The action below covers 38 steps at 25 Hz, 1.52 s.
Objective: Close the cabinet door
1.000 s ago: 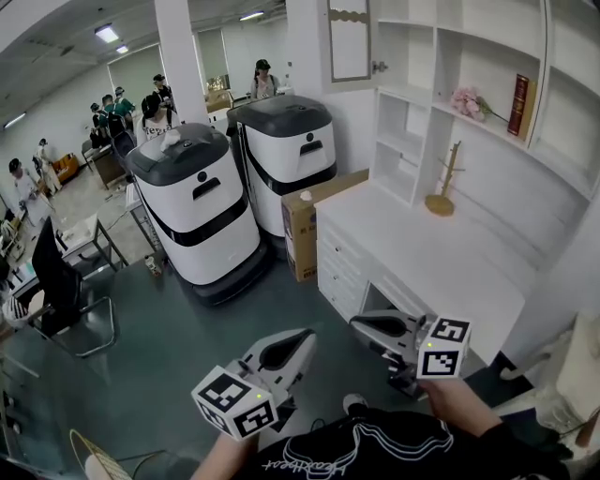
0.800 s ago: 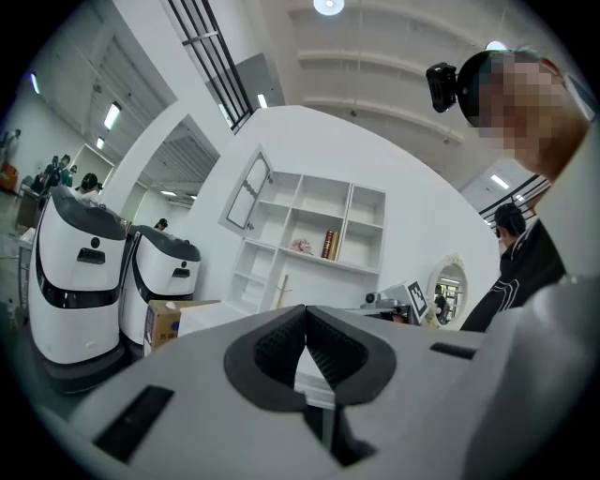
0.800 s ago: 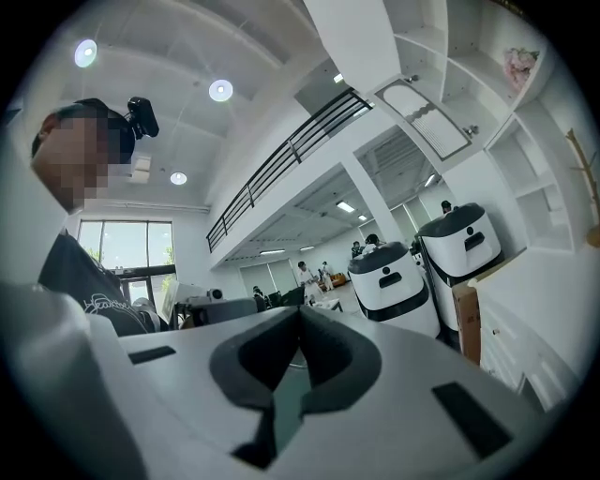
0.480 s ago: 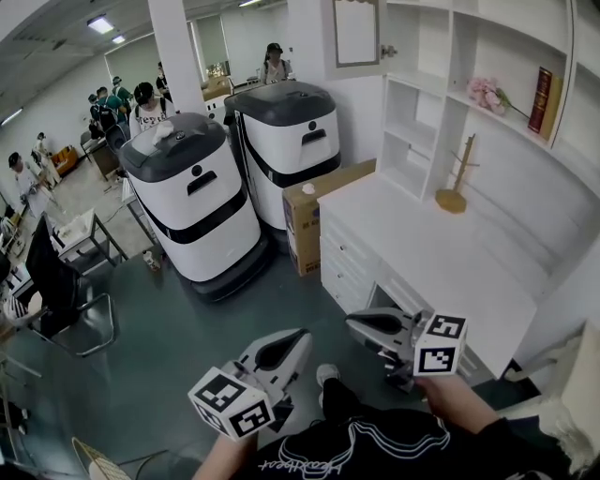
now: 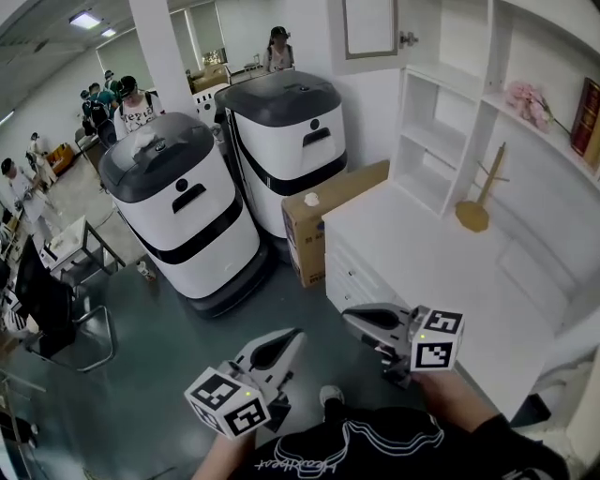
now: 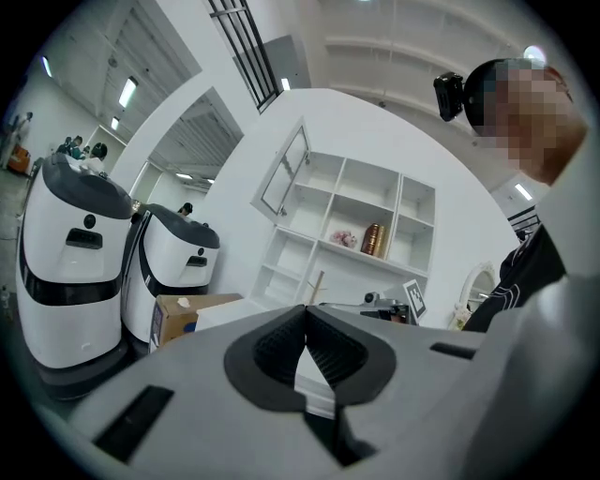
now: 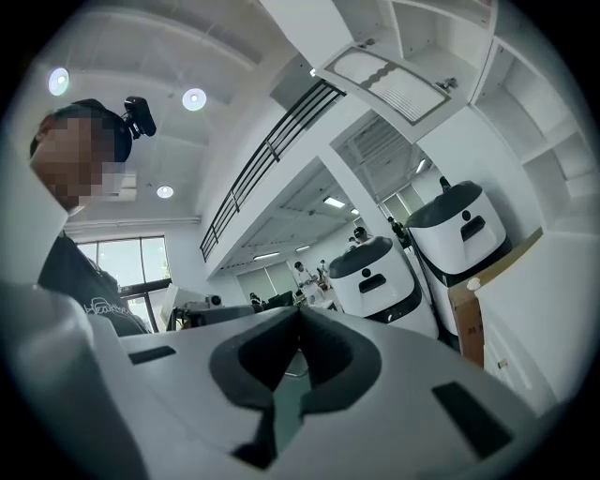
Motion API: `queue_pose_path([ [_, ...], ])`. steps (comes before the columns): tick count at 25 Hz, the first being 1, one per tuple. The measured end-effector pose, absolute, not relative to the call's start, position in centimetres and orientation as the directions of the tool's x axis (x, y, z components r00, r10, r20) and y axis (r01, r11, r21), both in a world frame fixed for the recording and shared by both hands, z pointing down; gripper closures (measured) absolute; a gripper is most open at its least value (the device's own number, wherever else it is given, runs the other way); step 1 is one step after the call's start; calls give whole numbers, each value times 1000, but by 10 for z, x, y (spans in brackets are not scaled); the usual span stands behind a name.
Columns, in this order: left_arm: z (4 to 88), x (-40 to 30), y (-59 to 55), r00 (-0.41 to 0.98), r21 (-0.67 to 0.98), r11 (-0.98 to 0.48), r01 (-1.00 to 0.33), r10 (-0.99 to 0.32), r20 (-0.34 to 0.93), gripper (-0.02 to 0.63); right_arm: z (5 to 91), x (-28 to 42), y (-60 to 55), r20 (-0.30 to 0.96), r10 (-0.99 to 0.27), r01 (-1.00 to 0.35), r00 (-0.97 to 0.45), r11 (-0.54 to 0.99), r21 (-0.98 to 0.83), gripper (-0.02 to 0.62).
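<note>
At the bottom of the head view, the left gripper (image 5: 292, 336) and the right gripper (image 5: 352, 316) are side by side. Each has its jaws pressed together on nothing. Beyond them, a white desk (image 5: 441, 253) fills the right, with a cardboard box (image 5: 319, 220) at its left end. The cabinet door (image 5: 368, 28) hangs open at top centre.
</note>
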<state>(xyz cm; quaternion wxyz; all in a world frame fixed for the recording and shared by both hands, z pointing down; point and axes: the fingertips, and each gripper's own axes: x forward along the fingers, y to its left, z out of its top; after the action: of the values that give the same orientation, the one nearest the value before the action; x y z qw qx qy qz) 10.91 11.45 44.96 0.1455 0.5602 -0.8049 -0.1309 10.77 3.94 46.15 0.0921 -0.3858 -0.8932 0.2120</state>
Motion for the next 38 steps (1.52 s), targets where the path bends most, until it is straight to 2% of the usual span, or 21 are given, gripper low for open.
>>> queue_pose_path([
  [3,448,54,88,-310,376,322,-869,-946,94,601,457,56,14,-7,719,646,-695,619,-446,589],
  [9,425,-24,37,-251,391,242,-888,-967,28,601,437,-21,-34,-22,686,631,-728,657,-412,589],
  [23,422,-107,-37,-93,404,66,-912,-995,-47,601,428,-85,-114,-43,555,527,-831,759,-382,589],
  [31,409,-188,-91,27,399,-52,-916,-997,-67,601,418,-141,-172,-40,406,390,-913,839,-380,589],
  [38,365,-264,-134,201,365,-239,-900,-970,-139,601,393,-193,-214,-41,249,247,-968,903,-352,589],
])
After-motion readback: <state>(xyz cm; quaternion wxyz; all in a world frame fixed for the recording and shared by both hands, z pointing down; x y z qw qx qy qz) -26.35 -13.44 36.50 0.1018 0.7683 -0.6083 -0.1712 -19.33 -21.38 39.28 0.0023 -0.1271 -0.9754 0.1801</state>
